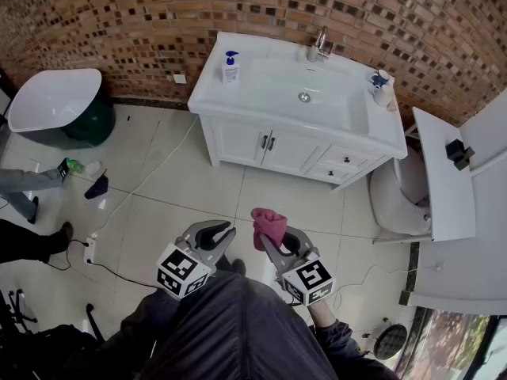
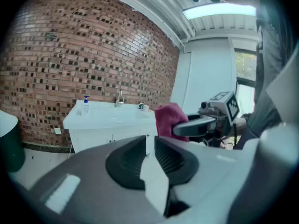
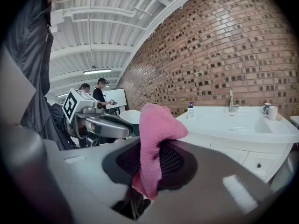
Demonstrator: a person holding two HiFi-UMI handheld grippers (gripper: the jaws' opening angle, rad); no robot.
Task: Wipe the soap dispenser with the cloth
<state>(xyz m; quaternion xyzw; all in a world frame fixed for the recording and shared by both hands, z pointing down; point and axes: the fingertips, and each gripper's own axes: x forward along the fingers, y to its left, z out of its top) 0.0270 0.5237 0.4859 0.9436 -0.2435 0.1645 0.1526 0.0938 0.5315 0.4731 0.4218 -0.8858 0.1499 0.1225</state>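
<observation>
Left gripper (image 2: pixel 149 144): jaws drawn together, only a thin slit between them, nothing in it; sat at 7 o'clock of the head view, pointing up the frame.
Right gripper (image 3: pixel 150 158): closed on the cloth; just beside the left gripper, at its 3 o'clock.
Cloth (image 3: pixel 156 136): pink, pinched between the right jaws; the free end stood up and folded over the tips, a short tail hung behind.
Soap dispenser (image 1: pixel 230 67): white bottle with a blue pump, upright at the 9 o'clock end of the counter; well apart from both grippers, at about 12 o'clock from them.
Counter (image 1: pixel 238 101): white, with a basin, against the brick wall; tap (image 1: pixel 320 46) at the basin's 12 o'clock, cup (image 1: pixel 382 81) at its 3 o'clock end.
Floor (image 1: pixel 198 180): pale tile between grippers and cabinet; a white cable ran across it at 9 o'clock.
Tub (image 1: pixel 49 100): white, at 10 o'clock.
</observation>
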